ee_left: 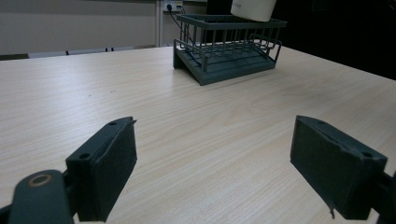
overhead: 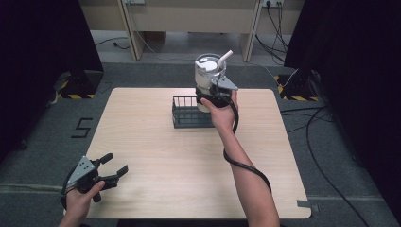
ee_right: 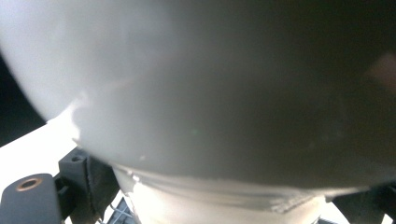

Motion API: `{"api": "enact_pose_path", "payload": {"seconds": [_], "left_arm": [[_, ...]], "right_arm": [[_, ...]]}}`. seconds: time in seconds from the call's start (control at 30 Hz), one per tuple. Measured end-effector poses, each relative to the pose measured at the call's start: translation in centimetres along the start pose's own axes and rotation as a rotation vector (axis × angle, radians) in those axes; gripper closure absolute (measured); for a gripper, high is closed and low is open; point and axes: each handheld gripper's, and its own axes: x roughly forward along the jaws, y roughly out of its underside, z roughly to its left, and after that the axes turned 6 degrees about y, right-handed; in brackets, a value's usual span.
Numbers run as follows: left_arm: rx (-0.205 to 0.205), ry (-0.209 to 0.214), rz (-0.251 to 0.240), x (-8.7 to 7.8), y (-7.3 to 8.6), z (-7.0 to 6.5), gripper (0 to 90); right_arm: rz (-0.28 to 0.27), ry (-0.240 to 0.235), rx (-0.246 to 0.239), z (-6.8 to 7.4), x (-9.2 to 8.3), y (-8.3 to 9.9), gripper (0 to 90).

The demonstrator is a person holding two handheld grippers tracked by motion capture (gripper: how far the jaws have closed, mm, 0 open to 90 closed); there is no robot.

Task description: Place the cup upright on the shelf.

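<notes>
Pale wood-grain table [overhead: 165,156] carries a dark wire rack [overhead: 189,113] at upper centre. Right claw [overhead: 213,96] clamps a smooth white tumbler [overhead: 208,75] above it; left claw [overhead: 111,168] rests wide at lower left.

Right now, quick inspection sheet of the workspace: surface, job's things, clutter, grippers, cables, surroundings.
Surface: light wooden table, bare apart from the rack.
Job's things: white tumbler with lid and straw, held above the right end of the dark wire rack; its base shows above the rack in the left gripper view.
Clutter: nothing seen.
Grippers: right gripper clamped on the tumbler's lower body; left gripper open, empty, at the near left table corner.
Cables: right gripper's black cable runs along the forearm; more cables on the floor at right.
Surroundings: grey carpet, black curtains both sides, wall sockets behind.
</notes>
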Motion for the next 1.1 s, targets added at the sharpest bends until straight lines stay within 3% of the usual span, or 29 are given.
{"api": "enact_pose_path", "payload": {"seconds": [0.47,1.1], "left_arm": [[0.002,0.001,0.002,-0.1,0.0,0.1,14.1],[-0.001,0.002,-0.001,-0.1,0.0,0.1,14.1]], "right_arm": [[0.014,0.011,0.007,0.1,1.6,0.1,11.3],[0.058,0.011,0.001,0.7,2.8,2.2,11.3]]}}
